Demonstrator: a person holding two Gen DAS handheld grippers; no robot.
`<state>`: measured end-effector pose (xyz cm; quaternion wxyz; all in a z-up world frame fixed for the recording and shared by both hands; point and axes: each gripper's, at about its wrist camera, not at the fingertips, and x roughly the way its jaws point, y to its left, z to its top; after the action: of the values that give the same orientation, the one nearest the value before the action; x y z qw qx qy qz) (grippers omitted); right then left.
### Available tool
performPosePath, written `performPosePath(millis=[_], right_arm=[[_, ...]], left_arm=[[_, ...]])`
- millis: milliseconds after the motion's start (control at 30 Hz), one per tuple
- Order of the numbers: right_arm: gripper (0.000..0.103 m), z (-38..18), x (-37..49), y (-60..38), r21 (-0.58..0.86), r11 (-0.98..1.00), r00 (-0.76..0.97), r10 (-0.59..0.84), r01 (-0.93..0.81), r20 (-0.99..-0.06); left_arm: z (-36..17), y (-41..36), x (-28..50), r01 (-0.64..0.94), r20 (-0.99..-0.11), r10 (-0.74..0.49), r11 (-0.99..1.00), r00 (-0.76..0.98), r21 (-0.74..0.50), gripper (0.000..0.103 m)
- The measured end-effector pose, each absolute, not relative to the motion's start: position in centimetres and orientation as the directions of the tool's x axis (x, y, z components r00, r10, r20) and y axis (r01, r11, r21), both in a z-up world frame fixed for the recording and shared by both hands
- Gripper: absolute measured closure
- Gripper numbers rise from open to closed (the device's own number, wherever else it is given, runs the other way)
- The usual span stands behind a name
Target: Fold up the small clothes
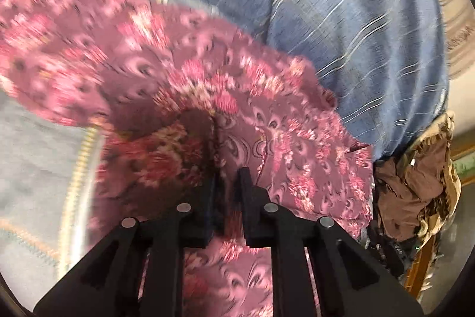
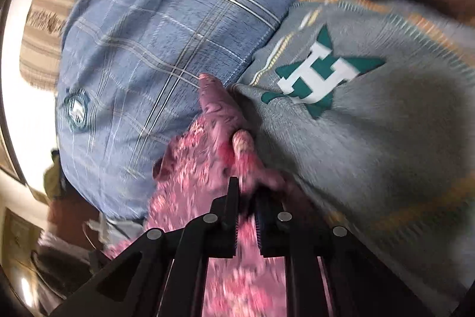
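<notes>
My left claw [image 1: 227,183] has its fingers drawn narrow on a fold of the pink floral garment [image 1: 166,73], the cloth pinched between the two black pads and spilling out on both sides. From that pinch the garment fans away in front of me, spread loosely over the grey sweater [image 1: 32,168], whose zipper [image 1: 78,177] runs alongside its left edge, and over the blue plaid shirt [image 1: 341,20] behind it.

My right claw [image 2: 248,198] is likewise closed on the pink floral garment [image 2: 213,138]; a bunched ridge of it rises from between the fingers and ends in a point that rests right on the line where the blue plaid shirt [image 2: 148,49] meets the grey sweater [image 2: 371,138]. The sweater shows a green star with a white letter H [image 2: 320,73] on it. More of the pink cloth hangs under the claw.

To the right in the left wrist view a crumpled brown garment [image 1: 412,192] lies just beside the pink one. Both views are blurred, so I cannot tell what surface carries the pile.
</notes>
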<state>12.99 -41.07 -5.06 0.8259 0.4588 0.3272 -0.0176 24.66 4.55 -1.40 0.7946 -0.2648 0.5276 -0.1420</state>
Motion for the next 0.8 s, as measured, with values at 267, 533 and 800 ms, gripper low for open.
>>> performPosePath(millis=[267, 533, 800], right_arm=[[0.080, -0.7, 17.5, -38.6, 0.626, 0.763, 0.825, 0.243, 0.163, -0.511], [0.088, -6.5, 18.5, -39.2, 0.566, 0.777, 0.770, 0.172, 0.278, -0.614], [0.083, -5.8, 19.4, -38.2, 0.496, 0.819, 0.757, 0.121, 0.290, -0.643]], left_arm=[[1.6, -0.3, 25.8, 0.066, -0.769, -0.450, 0.878, 0.454, -0.474, 0.054], [-2.3, -2.4, 27.1, 0.070, -0.825, -0.379, 0.920, 0.418, -0.387, 0.051], [-0.9, 0.0, 26.7, 0.036, -0.828, -0.404, 0.904, 0.390, -0.425, 0.050]])
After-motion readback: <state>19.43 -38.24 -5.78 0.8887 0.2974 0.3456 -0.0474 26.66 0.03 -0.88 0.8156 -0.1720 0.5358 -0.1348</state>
